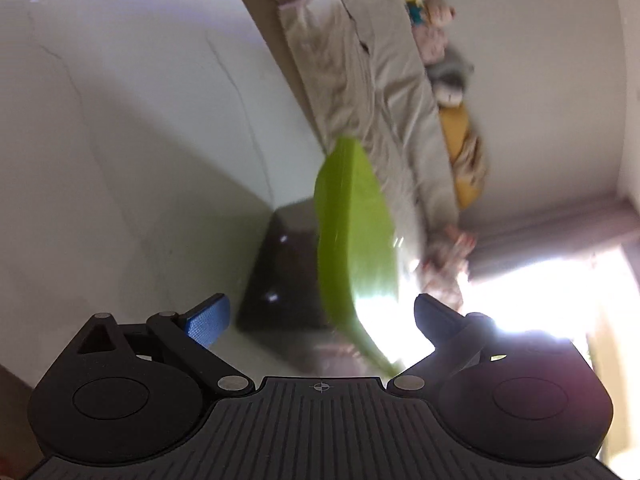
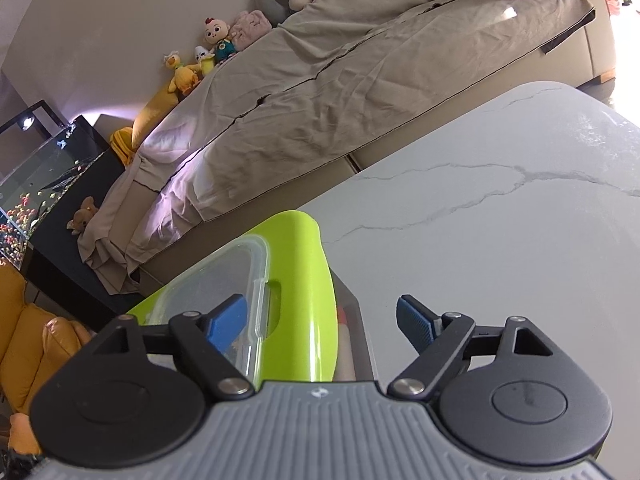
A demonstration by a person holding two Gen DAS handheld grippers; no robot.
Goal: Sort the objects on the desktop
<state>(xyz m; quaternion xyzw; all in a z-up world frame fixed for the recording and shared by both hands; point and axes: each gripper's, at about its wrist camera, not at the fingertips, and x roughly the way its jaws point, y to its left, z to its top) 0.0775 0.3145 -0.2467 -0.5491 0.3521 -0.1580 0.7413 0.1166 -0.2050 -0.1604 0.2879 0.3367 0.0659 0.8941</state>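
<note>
A lime-green lid with a handle slot lies at the near left edge of the white marble table. On it rests a clear plastic container. A grey box rim shows under the lid's right side. My right gripper is open just above the lid, its left pad over the clear container. In the left wrist view the picture is turned and blurred. There the green lid appears edge-on beside a dark box shape. My left gripper is open, and whether the lid touches its fingers is unclear.
A sofa under a beige cover runs along the table's far side, with soft toys against the wall. A fish tank on a black stand is at the left, and an orange cushion is close by. Bright window glare fills the left view's right.
</note>
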